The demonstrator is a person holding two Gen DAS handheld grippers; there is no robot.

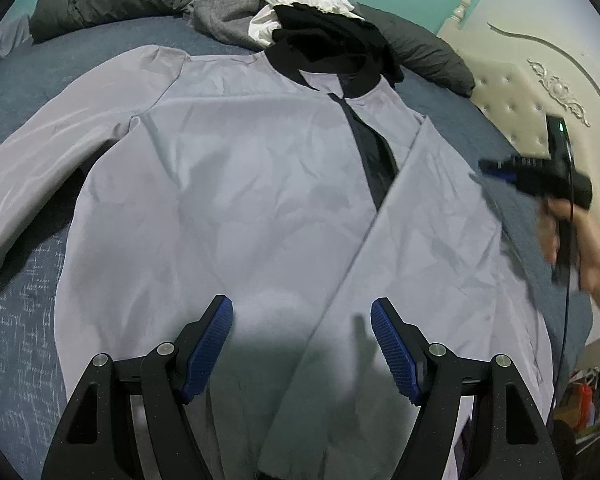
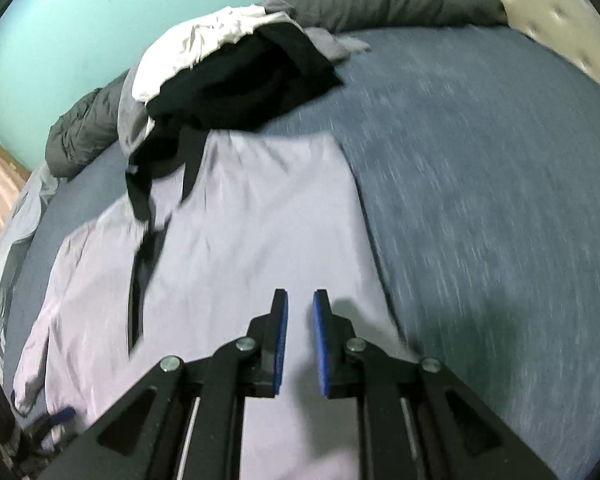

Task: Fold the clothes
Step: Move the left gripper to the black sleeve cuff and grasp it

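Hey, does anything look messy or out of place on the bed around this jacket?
Yes. A loose pile of clothes, black, white and grey pieces heaped unfolded, spills onto the collar of the lilac jacket. The jacket itself lies flat on the blue bedspread, one sleeve folded across the front, the other still spread out. Nothing looks damaged.

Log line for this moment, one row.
stage: folding jacket | right sleeve folded across front, left sleeve spread | left gripper open, empty, above hem | right gripper narrowly open, empty | bed

Pale lilac jacket (image 1: 236,184) with black collar, flat on the bed, right sleeve folded across front
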